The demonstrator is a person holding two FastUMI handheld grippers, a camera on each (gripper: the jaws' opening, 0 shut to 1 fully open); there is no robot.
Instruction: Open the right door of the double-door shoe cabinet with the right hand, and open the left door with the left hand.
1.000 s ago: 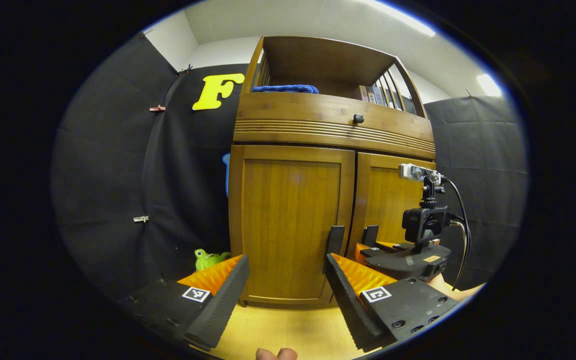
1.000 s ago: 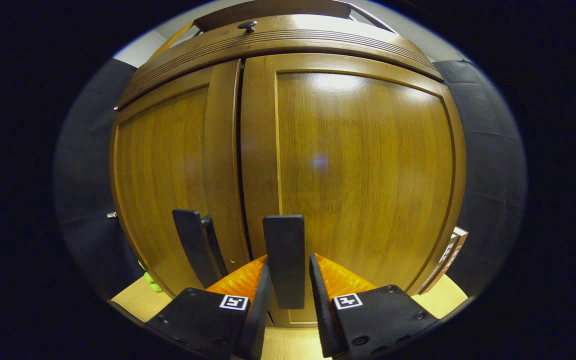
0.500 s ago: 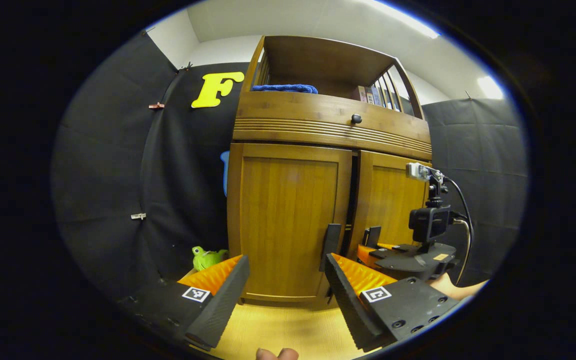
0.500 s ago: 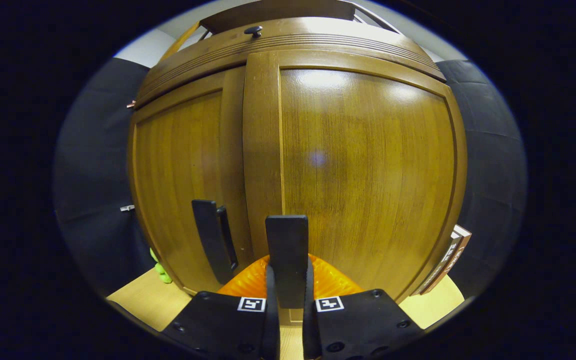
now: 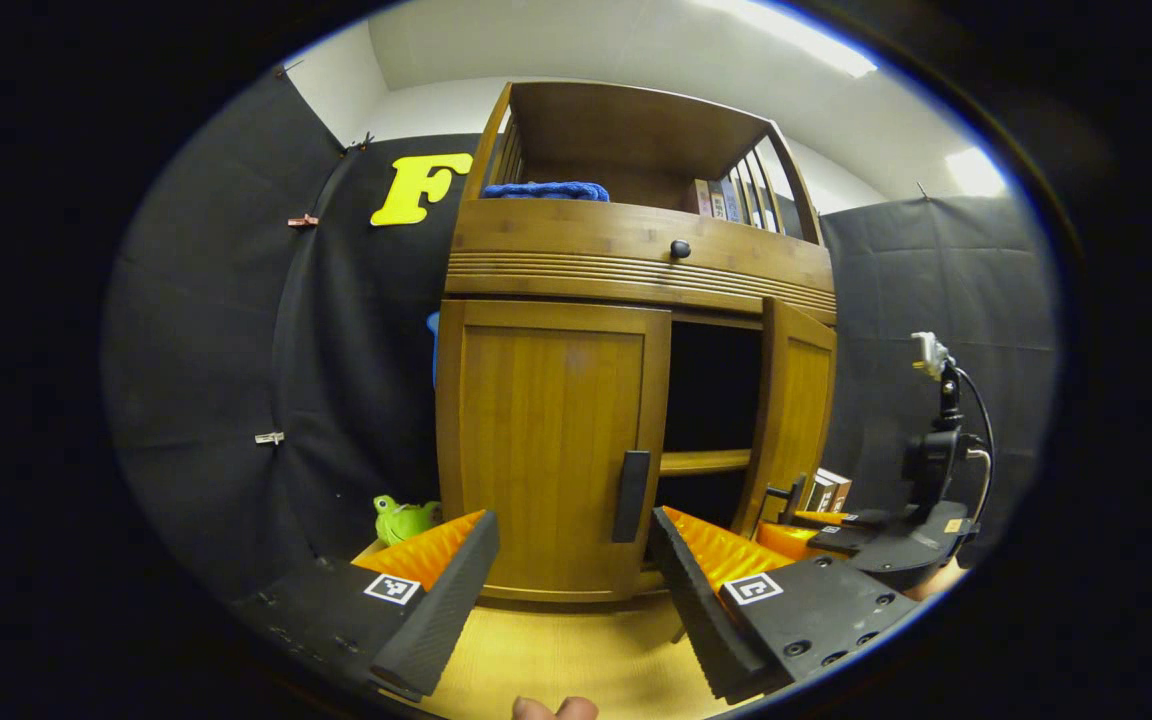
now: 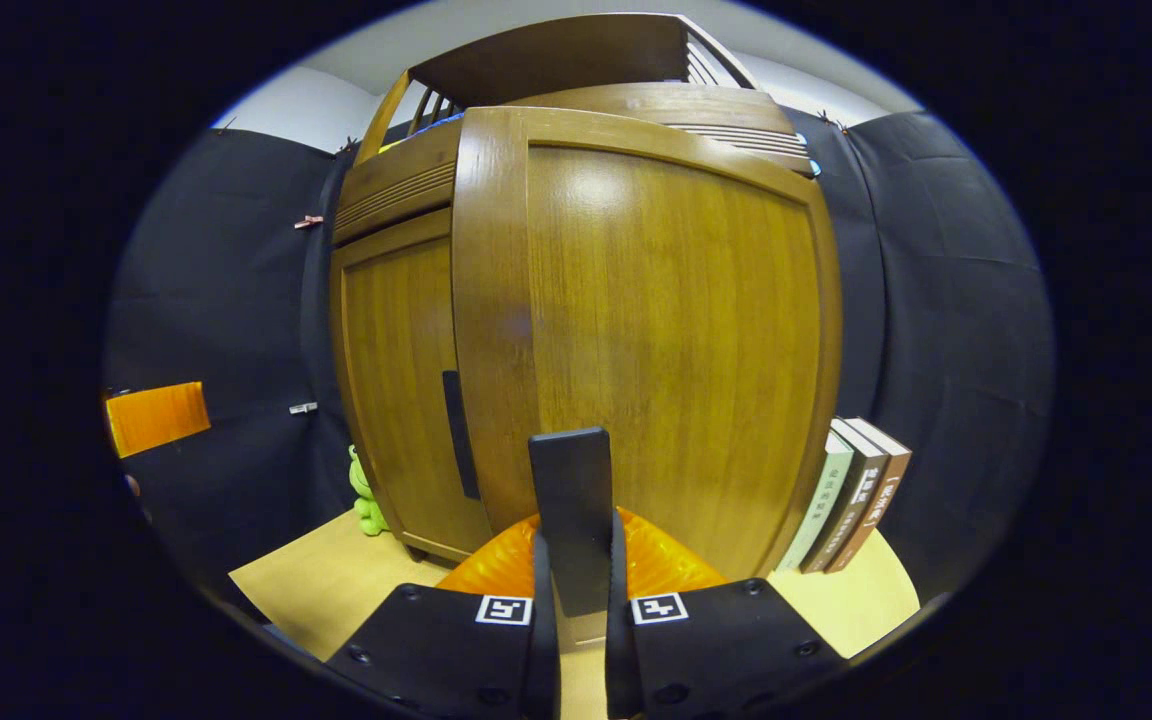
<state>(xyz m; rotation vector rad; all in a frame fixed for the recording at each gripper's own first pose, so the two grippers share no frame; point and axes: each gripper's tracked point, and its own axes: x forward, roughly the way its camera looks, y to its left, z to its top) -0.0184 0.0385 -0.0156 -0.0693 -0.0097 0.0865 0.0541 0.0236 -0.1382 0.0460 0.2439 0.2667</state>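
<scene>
While my right tool (image 6: 576, 610) clamps the right door's handle (image 6: 570, 520), that right door (image 6: 666, 340) stands ajar. My left tool (image 5: 566, 590) gapes, short of the closed left door (image 5: 546, 450).

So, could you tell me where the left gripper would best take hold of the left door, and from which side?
Grip the black vertical handle at the left door's inner edge, from straight in front. It is a narrow upright bar, so the open left gripper should probably close its fingers sideways across it.
</scene>
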